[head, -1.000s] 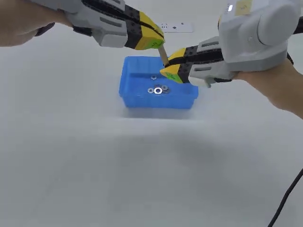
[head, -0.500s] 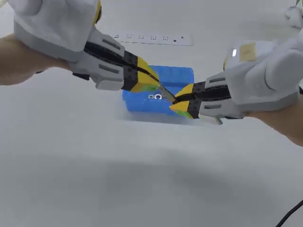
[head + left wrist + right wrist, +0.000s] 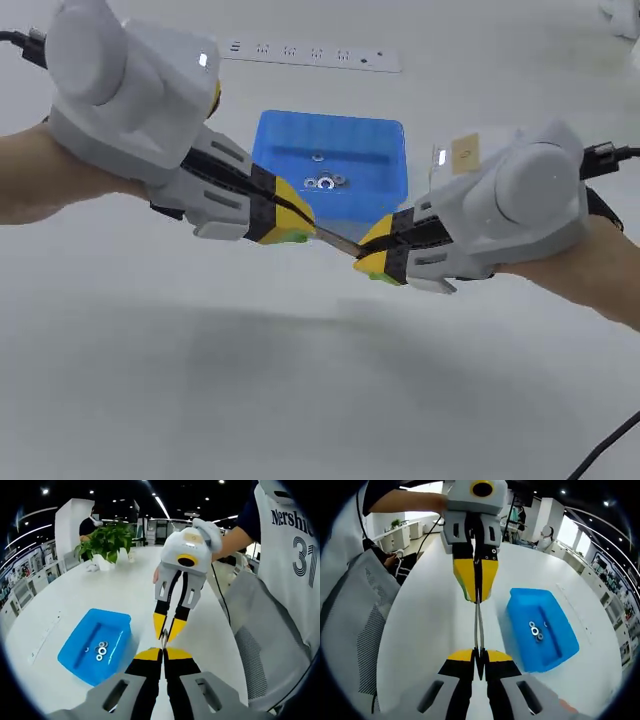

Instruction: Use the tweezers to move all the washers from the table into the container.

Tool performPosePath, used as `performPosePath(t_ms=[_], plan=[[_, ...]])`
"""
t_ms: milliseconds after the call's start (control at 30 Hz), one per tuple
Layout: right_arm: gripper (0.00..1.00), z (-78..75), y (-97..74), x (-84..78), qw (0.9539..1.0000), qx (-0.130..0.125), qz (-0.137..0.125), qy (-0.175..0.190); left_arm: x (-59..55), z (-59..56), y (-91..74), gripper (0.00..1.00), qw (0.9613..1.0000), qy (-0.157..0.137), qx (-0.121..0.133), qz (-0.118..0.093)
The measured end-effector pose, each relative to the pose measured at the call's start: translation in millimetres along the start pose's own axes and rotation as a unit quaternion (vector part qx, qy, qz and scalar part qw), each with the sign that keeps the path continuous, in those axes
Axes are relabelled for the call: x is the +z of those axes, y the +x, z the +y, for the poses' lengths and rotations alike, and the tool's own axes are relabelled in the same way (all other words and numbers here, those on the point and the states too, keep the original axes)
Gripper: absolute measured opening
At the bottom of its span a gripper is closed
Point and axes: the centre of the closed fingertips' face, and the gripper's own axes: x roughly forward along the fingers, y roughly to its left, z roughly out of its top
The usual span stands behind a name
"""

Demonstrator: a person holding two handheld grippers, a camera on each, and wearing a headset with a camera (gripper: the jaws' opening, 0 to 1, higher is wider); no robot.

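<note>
Left tool (image 3: 293, 231) and right tool (image 3: 372, 258) meet tip to tip above the tabletop (image 3: 200, 380). One pair of tweezers (image 3: 338, 241) is stretched between them. Each tool has its jaws pressed together on an end of the tweezers. In the right gripper view the thin metal legs run straight from that tool's own yellow tips up into the yellow tips of the other.

One blue container (image 3: 385, 150) stands on the tabletop just beyond the two tools, on the far side from the person. Four washers can be counted on its floor. Three lie in a small cluster of washers (image 3: 326, 182) near the middle, touching or nearly touching. One single washer (image 3: 318, 156) lies a little apart, toward the far wall. The tweezers' tips are hidden inside a tool's jaws, so whether they carry anything cannot be told.

In the head view the tweezers and both sets of yellow tips hang on the near side of the container, close to its front wall and not over its opening.

One white power strip (image 3: 310, 55) lies behind the container, well apart from it. One black cable (image 3: 605, 440) crosses the near right corner. In the left gripper view one potted plant (image 3: 106, 541) stands at the far end of the tabletop.
</note>
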Motion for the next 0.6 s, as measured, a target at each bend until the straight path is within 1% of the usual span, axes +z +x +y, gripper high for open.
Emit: performPosePath(t_ms=[33, 100, 233, 267, 367, 433, 500, 533, 600], plan=[[0.09, 0.3, 2.1, -3.6, 1.0, 0.002, 0.008, 0.004, -2.8, 0.3, 3.1, 0.06, 1.0, -0.005, -0.002, 0.001], [0.09, -0.3, 7.2, -12.3, 0.9996, 0.003, 0.027, -0.006, -12.7, 0.7, 11.4, 0.06, 0.9999, -0.008, -0.006, 0.014], [0.09, -0.7, 15.2, -24.1, 0.9989, 0.011, 0.046, -0.002, -26.1, 2.7, 21.6, 0.06, 0.9994, -0.017, -0.011, 0.026], [0.09, -0.5, 17.8, -27.2, 0.9985, 0.013, 0.053, -0.002, -31.8, 2.3, 24.5, 0.06, 0.9991, -0.02, -0.014, 0.036], [0.09, 1.6, 23.7, -34.2, 0.9968, 0.022, 0.075, -0.017, -44.3, 0.6, 31.2, 0.06, 0.998, -0.01, -0.021, 0.059], [0.09, 3.0, 27.9, -36.8, 0.9961, 0.026, 0.081, -0.022, -52.0, 1.5, 34.7, 0.06, 0.9971, -0.006, -0.022, 0.073], [0.09, 2.4, 29.5, -37.8, 0.9958, 0.027, 0.085, -0.022, -57.0, 2.3, 36.8, 0.06, 0.9965, -0.007, -0.022, 0.08], [0.09, 1.4, 29.1, -36.3, 0.9961, 0.026, 0.082, -0.019, -61.8, 4.7, 37.2, 0.06, 0.9958, 0.0, -0.017, 0.09], [0.09, 0.3, 29.8, -35.1, 0.9963, 0.028, 0.08, -0.014, -63.9, 4.1, 37.9, 0.06, 0.9953, -0.004, -0.02, 0.095]])
